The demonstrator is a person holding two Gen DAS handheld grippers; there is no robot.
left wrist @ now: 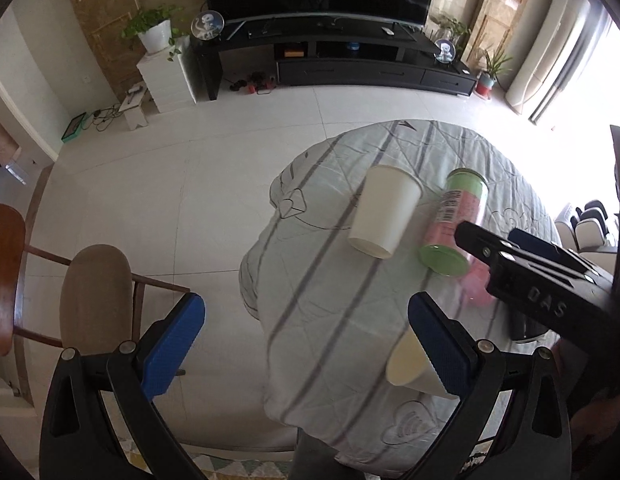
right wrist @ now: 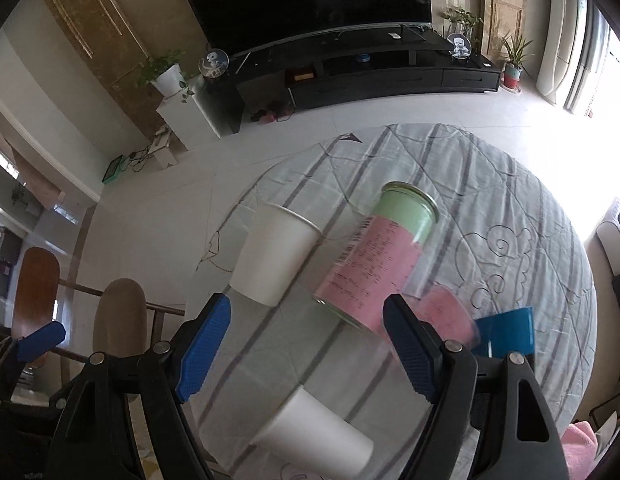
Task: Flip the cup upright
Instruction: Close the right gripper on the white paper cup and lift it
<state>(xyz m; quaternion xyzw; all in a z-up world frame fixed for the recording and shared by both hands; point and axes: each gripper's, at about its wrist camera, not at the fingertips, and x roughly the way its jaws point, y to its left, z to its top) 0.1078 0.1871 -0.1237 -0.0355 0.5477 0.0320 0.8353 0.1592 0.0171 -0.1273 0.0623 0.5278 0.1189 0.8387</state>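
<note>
A white paper cup [left wrist: 384,210] [right wrist: 272,256] lies on its side on the round table with the grey striped cloth [left wrist: 330,320] [right wrist: 490,200]. A second white paper cup [left wrist: 408,362] [right wrist: 310,438] lies on its side near the table's front edge. A pink and green can [left wrist: 456,220] [right wrist: 384,258] lies beside the first cup. My left gripper [left wrist: 306,344] is open above the table's left edge, its right finger in front of the near cup. My right gripper [right wrist: 306,354] is open above the near cup, and also shows in the left wrist view [left wrist: 522,256].
A clear-glass table top reflects the can as a pink patch [right wrist: 450,312]. A blue object [right wrist: 506,332] lies at the right. A wooden chair [left wrist: 90,300] stands left of the table. A TV stand [left wrist: 350,60] and plants stand across the tiled floor.
</note>
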